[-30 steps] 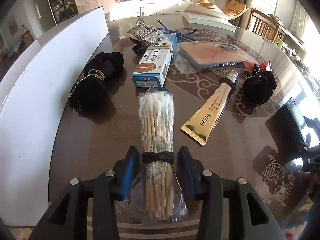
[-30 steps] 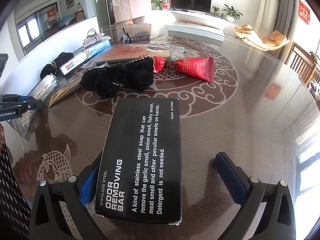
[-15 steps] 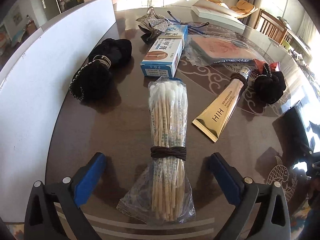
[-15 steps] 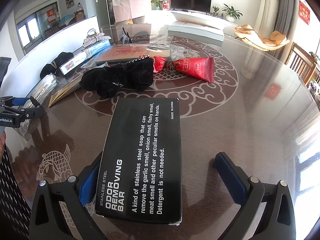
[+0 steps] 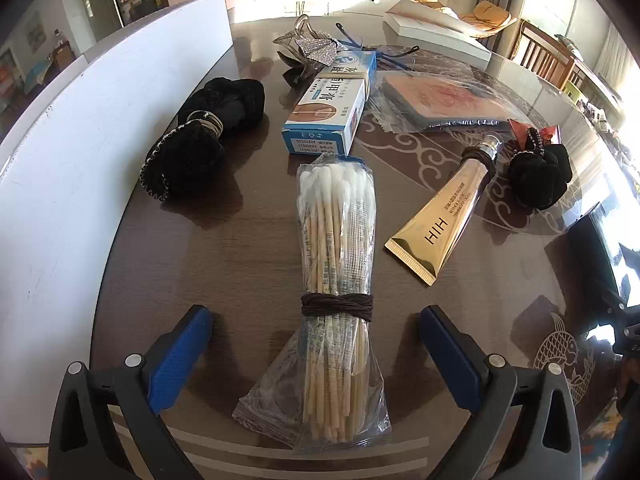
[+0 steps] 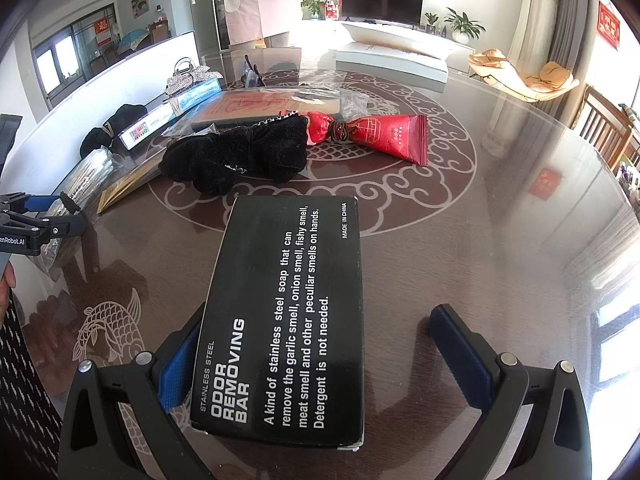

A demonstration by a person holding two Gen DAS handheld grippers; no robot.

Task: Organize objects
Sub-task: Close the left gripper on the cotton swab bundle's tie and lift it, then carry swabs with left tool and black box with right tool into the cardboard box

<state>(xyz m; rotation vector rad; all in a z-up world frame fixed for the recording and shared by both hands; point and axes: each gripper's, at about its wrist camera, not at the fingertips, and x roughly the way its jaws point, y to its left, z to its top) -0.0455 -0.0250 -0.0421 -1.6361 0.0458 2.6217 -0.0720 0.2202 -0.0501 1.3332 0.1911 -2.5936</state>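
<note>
Left gripper point(image 5: 316, 344) has released the cotton swabs point(image 5: 336, 280).

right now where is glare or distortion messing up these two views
Left wrist view: fisheye bows the white board; sun blows out the far table; the cotton swab pack stays sharp. Right wrist view: window glare washes the table's right rim; the black box text reads clearly.
</note>
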